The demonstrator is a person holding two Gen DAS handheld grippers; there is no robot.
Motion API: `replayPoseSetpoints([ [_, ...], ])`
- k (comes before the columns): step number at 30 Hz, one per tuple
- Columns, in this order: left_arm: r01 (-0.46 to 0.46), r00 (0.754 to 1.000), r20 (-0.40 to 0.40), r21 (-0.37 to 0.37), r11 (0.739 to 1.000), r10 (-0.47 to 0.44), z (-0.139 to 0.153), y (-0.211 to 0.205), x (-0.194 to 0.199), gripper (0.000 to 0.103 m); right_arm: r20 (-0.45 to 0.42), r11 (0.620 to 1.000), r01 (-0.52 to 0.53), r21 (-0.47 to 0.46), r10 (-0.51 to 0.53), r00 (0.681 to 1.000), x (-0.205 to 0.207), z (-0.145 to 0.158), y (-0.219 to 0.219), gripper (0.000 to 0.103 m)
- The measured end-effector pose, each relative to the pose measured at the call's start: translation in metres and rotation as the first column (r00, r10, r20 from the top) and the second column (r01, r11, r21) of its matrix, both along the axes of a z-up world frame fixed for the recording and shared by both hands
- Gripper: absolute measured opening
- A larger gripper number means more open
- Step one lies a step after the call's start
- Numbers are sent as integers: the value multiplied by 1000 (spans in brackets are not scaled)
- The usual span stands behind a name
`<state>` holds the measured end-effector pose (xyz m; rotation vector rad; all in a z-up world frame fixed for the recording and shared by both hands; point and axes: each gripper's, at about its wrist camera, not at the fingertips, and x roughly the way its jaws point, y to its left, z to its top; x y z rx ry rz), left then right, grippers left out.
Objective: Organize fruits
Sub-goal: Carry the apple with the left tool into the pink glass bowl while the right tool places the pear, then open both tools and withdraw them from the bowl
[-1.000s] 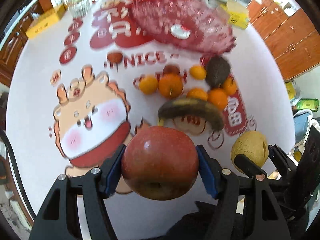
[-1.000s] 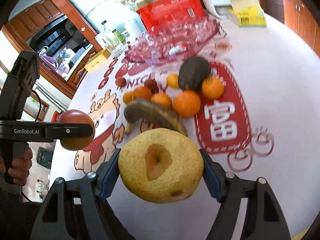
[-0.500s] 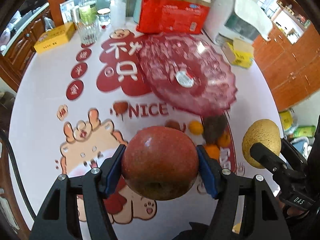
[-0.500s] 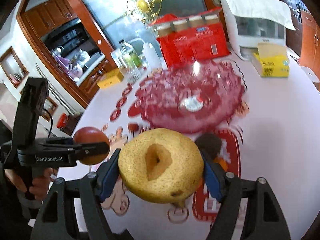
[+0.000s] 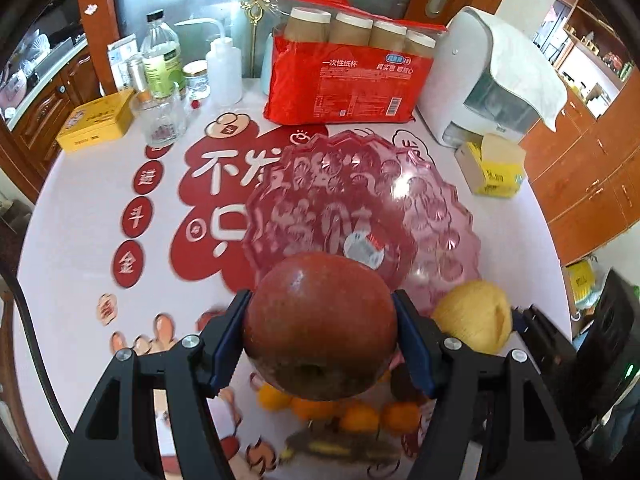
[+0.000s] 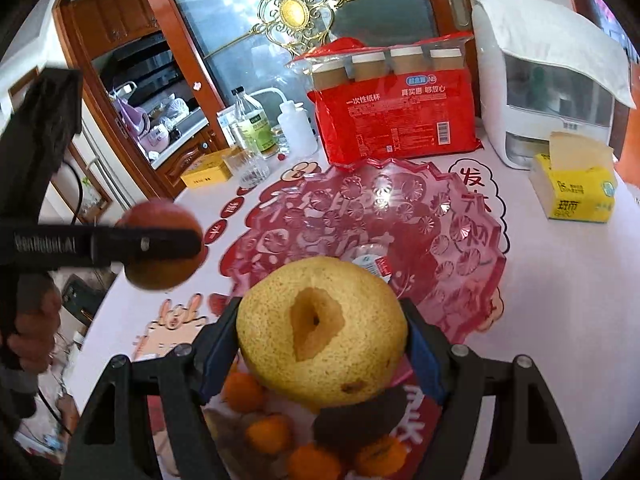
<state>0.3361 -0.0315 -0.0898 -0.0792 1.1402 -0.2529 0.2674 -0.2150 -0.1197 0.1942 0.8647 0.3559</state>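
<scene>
My left gripper (image 5: 322, 340) is shut on a red apple (image 5: 320, 326), held in the air just short of the near rim of the pink glass fruit bowl (image 5: 360, 184). My right gripper (image 6: 322, 340) is shut on a yellow pear (image 6: 322, 332), also near the bowl (image 6: 460, 216), which is empty. The pear shows at the right in the left wrist view (image 5: 474, 326); the apple shows at the left in the right wrist view (image 6: 160, 244). Several oranges (image 5: 316, 408) (image 6: 268, 434), a dark avocado (image 6: 360, 420) and a banana (image 5: 340, 450) lie on the table below.
Behind the bowl stand a red pack of paper cups (image 5: 344, 76), a white appliance with a cloth (image 5: 480, 80), a yellow tissue box (image 5: 494, 166), bottles and a glass (image 5: 160, 76) and a yellow tin (image 5: 96, 120). The round table (image 5: 72, 208) has a red printed cover.
Both grippers have risen and moved forward with their fruit, from above the fruit pile towards the pink bowl. The pile now lies beneath them and the bowl is close ahead.
</scene>
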Motion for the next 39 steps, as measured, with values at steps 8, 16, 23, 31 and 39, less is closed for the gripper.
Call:
replayPoseSetpoints([
  [8,66,997,-39,55,996,-64,-41,-36,31,68,-78,998,-17,-56,12,997,17,-27,1,75],
  [16,102,993,-72,113,988,-94,-69,-56,47,68,-85,996,-19,-85,12,996,22,-36,9,76],
  [23,95,995,6,104,990,-96,-50,-55,48,81,-104,996,-10,-93,0,995,25,-42,12,76],
  [31,17,998,52,71,997,-20,-19,-33,33,81,-79,997,13,-71,-18,997,14,-26,7,78],
  [39,-47,998,47,29,998,46,-1,-9,-13,81,-84,996,70,-55,-74,994,-8,-8,-11,78],
])
